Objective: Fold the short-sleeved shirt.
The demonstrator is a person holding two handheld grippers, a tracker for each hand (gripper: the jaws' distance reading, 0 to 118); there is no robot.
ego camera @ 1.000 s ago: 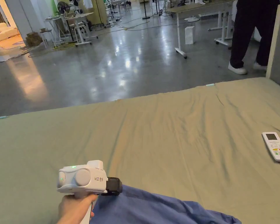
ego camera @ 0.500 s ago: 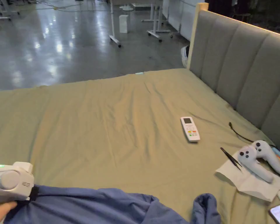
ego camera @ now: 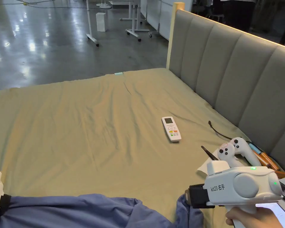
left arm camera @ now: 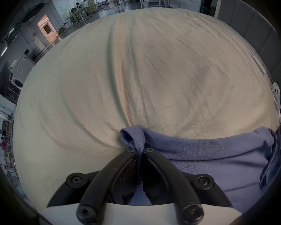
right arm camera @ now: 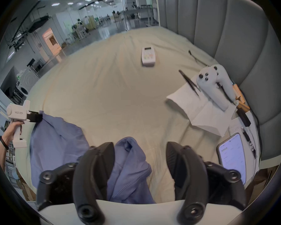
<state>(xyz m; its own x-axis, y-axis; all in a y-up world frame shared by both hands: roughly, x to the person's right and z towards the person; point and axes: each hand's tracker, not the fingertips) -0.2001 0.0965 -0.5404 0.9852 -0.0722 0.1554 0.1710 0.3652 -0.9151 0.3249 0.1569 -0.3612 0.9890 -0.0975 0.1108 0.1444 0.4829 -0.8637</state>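
Near bed (ego camera: 79, 124) edge, blue shirt (ego camera: 79, 210) lies bunched. L gripper (left arm camera: 140, 150) jaws clamped on its corner; R gripper (right arm camera: 139, 153), new in head view vs. 0.5 s ago, jaws open astride a fold. Spreading comes next, prob.

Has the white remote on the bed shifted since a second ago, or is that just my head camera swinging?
No. The remote lies at the same angle among the same creases of the bed sheet; the camera has panned right.

From my head camera, looking down across the bed (ego camera: 79, 124); both gripper cameras sit low, sharing the shirt (left arm camera: 217, 160).
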